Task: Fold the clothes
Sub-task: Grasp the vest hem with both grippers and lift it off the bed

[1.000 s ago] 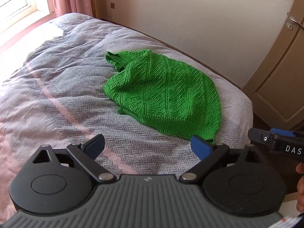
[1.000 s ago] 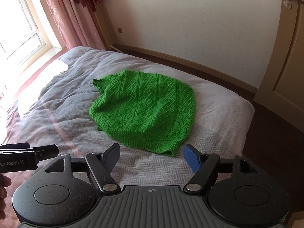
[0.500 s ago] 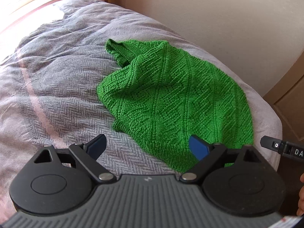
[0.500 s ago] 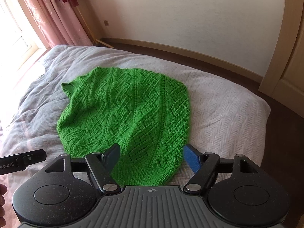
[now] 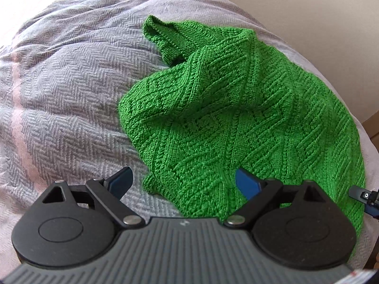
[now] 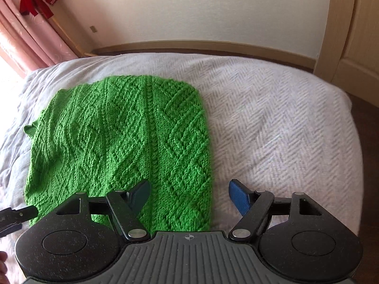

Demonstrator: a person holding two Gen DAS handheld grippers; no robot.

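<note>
Both wide-open, empty tongs, left tongs (image 5: 182,181) and right tongs (image 6: 189,194), have been brought closer, right over the green sweater's (image 5: 236,118) near edge, so it can be grabbed.

Bare bedspread (image 6: 272,123) right of sweater (image 6: 123,137) = free room; wall (image 6: 201,11) bounds far side.

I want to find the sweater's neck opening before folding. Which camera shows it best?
The left wrist view: the ribbed neck opening of the green sweater stands up clearly at the far end. The right wrist view shows the sweater flat, with only a small bit of that end at its left edge.
</note>
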